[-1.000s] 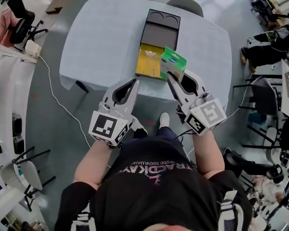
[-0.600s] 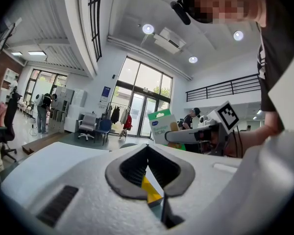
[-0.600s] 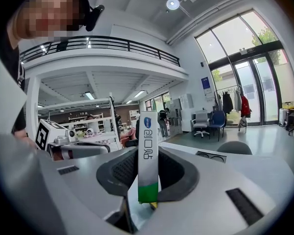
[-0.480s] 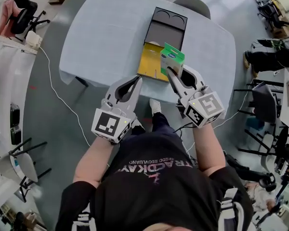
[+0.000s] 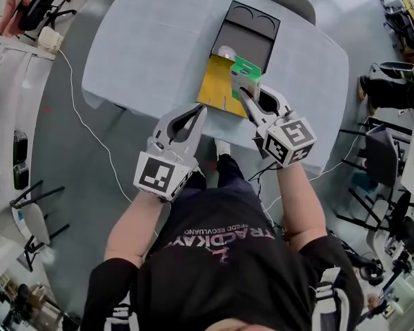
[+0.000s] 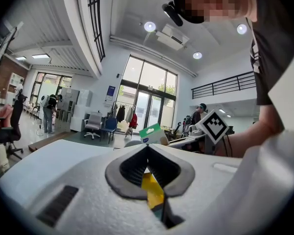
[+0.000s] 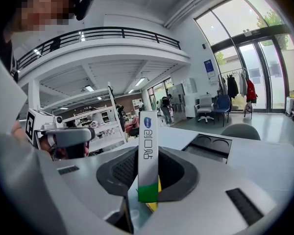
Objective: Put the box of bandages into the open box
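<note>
My right gripper (image 5: 243, 92), part closed, pinches the bandage box (image 5: 246, 74) upright above the open box's (image 5: 252, 47) near right edge; it looks like light, crushable cardboard, so I'd squeeze gently, while my left gripper (image 5: 199, 109) is closed and empty.

The box of bandages (image 5: 246, 75) was white with a green band and a blue oval logo. The open box (image 5: 247, 36) was black, with a yellow flap (image 5: 221, 88). The table (image 5: 159, 40) was pale grey-blue. The left gripper (image 5: 199, 112) and right gripper (image 5: 243, 95) were white, lined dark grey inside the jaws. Their marker cubes (image 5: 159, 176) bore black-and-white squares. The shirt (image 5: 221, 274) was black with pink lettering.
</note>
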